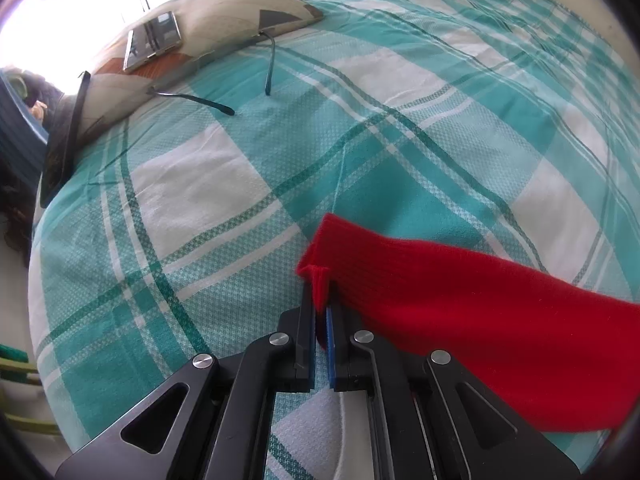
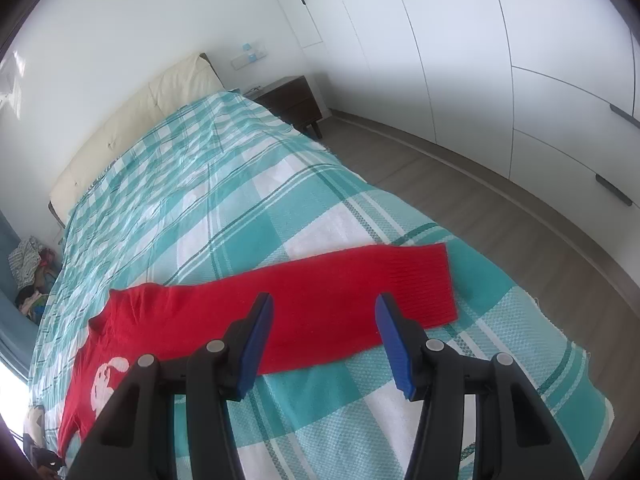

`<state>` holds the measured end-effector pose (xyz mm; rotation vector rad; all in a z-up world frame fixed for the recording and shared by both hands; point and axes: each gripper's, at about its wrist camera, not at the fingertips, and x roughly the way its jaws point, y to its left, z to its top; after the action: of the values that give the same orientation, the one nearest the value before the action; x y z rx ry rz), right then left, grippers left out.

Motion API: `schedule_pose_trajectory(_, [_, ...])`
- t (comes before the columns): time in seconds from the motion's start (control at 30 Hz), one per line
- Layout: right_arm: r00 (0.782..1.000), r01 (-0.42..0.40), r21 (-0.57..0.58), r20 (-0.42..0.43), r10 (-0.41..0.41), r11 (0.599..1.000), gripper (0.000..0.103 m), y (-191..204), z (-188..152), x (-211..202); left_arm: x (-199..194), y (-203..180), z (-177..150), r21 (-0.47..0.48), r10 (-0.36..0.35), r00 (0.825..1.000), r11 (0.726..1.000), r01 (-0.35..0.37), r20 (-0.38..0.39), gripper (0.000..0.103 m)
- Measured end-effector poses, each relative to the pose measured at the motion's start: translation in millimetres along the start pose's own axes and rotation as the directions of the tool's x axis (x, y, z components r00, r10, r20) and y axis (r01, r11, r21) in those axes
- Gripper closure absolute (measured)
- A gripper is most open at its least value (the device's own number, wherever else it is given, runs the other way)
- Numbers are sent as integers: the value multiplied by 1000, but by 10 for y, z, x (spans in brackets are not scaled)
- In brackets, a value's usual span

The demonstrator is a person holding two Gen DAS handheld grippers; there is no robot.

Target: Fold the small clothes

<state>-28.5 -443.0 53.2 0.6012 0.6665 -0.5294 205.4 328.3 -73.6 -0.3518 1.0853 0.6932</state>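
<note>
My left tool (image 1: 320, 300) is clamped on the soft red knit sweater's (image 1: 480, 340) ribbed edge; my right tool (image 2: 324, 320) hangs apart above its long flat sleeve (image 2: 360, 280) on the woven checked bedspread (image 2: 240, 208).

Left gripper (image 1: 321, 312) black with silver screws, right gripper (image 2: 325, 338) black, blue pads (image 2: 256, 344)

The left gripper (image 1: 321, 300) points steeply downward, its jaws closed together on a pinch of the red sweater (image 1: 480, 320), blue pads nearly touching. The right gripper (image 2: 324, 312) tilts down at a gentler angle, its jaws standing apart with nothing between them, above the sweater's sleeve.
</note>
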Motion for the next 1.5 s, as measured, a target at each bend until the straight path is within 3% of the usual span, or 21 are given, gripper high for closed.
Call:
schedule_pose_trajectory(0.1, [1000,17,-2,3,-17,1000,46,-11,-7,-3,-26,-4,-3,3,17,1000,1000,-17,8,91])
schedule_pose_trajectory(0.17, [1000,23,8,3,-23,1000,37,-42,-11,-2,-83,-3,-15,13,39,999,999,-39,10,65])
schedule_pose_trajectory(0.2, [1000,24,15,1,-24,1000,36,-65,-10,0,-122,19,-10,12,44,999,999,-45,14,40])
schedule_pose_trajectory(0.23, [1000,23,25,0,-23,999,36,-92,-4,1,-189,63,0,-5,36,999,999,-36,28,29])
schedule_pose_trajectory(0.37, [999,27,77,25,-29,997,36,-210,40,-54,-630,283,6,-108,-7,989,994,23,146,28])
schedule_pose_trajectory(0.5, [1000,-16,-7,21,17,1000,36,-43,54,4,-1009,315,-107,-123,-109,962,982,144,252,14])
schedule_pose_trajectory(0.63, [978,-160,-23,-137,156,987,36,92,20,443,-1108,135,-208,-66,-212,945,970,235,248,14])
schedule_pose_trajectory(0.73, [962,-143,-16,-239,135,990,36,13,-8,780,-1147,5,-262,-36,-251,938,963,267,240,14])
schedule_pose_trajectory(0.87, [963,-12,28,-271,19,1000,45,-330,-24,871,-1264,-114,-339,14,-263,927,963,269,267,14])
schedule_pose_trajectory(0.9, [966,12,43,-259,0,999,50,-400,-6,817,-1293,-147,-349,31,-267,923,963,269,276,14])
schedule_pose_trajectory(1.0, [974,143,-9,-173,-143,990,48,-454,68,567,-1366,-253,-404,81,-277,916,961,265,290,11])
schedule_pose_trajectory(1.03, [982,128,-10,-141,-129,992,48,-449,97,482,-1376,-289,-420,94,-282,915,960,266,289,11])
schedule_pose_trajectory(1.13, [995,-13,-6,-101,12,1000,47,-375,168,395,-1367,-394,-456,121,-281,917,959,257,282,11])
schedule_pose_trajectory(1.23, [976,-110,54,-183,118,992,47,-372,132,620,-1365,-488,-512,150,-273,920,959,238,283,11])
schedule_pose_trajectory(1.3, [966,-40,121,-248,69,992,47,-510,59,773,-1392,-541,-552,183,-265,918,959,218,295,11])
schedule_pose_trajectory(1.33, [968,1,152,-249,37,988,53,-603,46,772,-1411,-562,-571,200,-262,916,958,208,303,11])
schedule_pose_trajectory(1.4, [982,22,202,-191,18,979,56,-724,115,629,-1446,-595,-595,227,-262,912,954,195,317,11])
schedule_pose_trajectory(1.47, [994,46,180,-110,-27,983,51,-757,191,411,-1455,-624,-601,239,-267,909,951,195,319,10])
schedule_pose_trajectory(1.5, [997,21,195,-82,-5,981,49,-789,207,328,-1452,-639,-598,241,-269,910,950,198,315,10])
